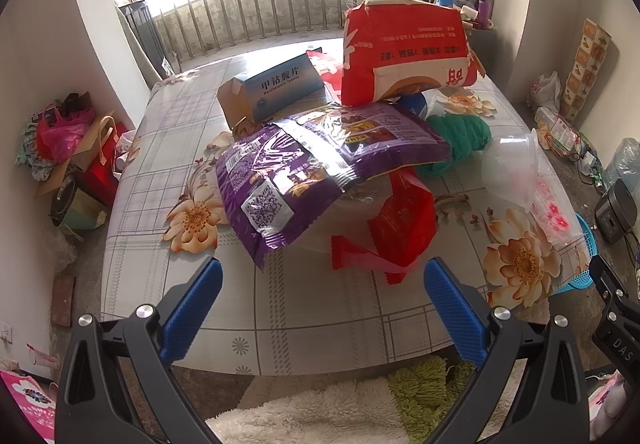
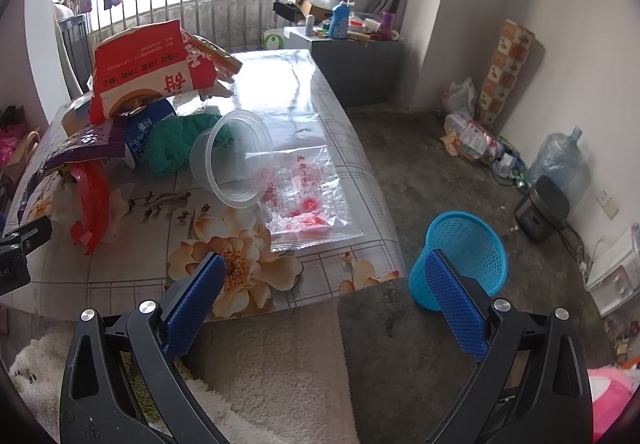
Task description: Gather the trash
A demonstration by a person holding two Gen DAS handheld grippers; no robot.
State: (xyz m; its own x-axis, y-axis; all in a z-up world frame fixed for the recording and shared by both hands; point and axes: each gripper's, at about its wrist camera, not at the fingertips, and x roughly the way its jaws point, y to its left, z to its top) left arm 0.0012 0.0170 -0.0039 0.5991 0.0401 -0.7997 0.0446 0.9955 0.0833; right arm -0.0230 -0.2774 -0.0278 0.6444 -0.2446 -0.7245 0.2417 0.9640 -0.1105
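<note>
Floral-print tablecloth (image 1: 280, 308) heaped with packaging, blue mesh plastic wastebasket (image 2: 464, 256) on the floor at the table's corner

Both grippers hang spread and empty short of the table edge: left gripper (image 1: 323, 288) faces the crinkly purple foil snack bag (image 1: 320, 164) and red plastic wrapper (image 1: 400, 228), right gripper (image 2: 324, 284) the tipped clear plastic tub (image 2: 234, 160) and flat clear printed bag (image 2: 308, 196). All look light; foil is probably slippery, so pinch a loose edge
</note>
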